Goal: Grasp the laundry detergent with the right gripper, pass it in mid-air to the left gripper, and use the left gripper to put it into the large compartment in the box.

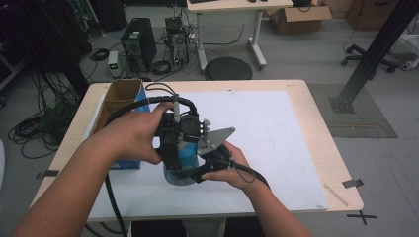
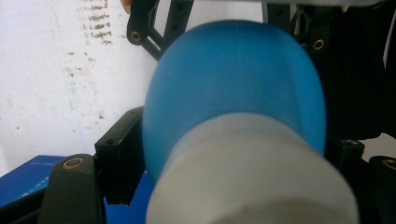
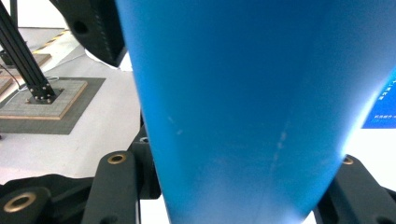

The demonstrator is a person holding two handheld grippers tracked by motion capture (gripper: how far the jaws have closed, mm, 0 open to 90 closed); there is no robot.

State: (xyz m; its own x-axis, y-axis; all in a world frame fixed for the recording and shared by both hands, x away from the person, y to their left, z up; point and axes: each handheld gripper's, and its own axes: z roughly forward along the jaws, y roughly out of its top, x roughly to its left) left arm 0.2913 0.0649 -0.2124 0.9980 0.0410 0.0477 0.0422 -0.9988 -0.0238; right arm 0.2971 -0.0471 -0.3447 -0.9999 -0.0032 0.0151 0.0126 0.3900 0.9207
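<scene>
Gripping a blue plastic bottle point(image 1: 187, 157) in our clamped right gripper point(image 1: 210, 160), we are closing the left gripper point(image 1: 174, 136) around its white cap point(image 2: 247, 172), likely for unscrewing next.

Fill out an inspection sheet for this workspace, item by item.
Surface: wooden table covered by a white sheet with faint smudges.
Job's things: blue bottle with a white cap, held upright between both hands.
Clutter: open cardboard box with blue sides at the table's left; tape strip near the right edge.
Grippers: right tongs shut on the bottle's body; left tongs sit around the cap end, with contact unclear.
Cables: black cable trails from the left tongs off the front edge; loose cables on the floor.
Surroundings: computer tower, round stool, second desk, boxes, black frame post.
</scene>
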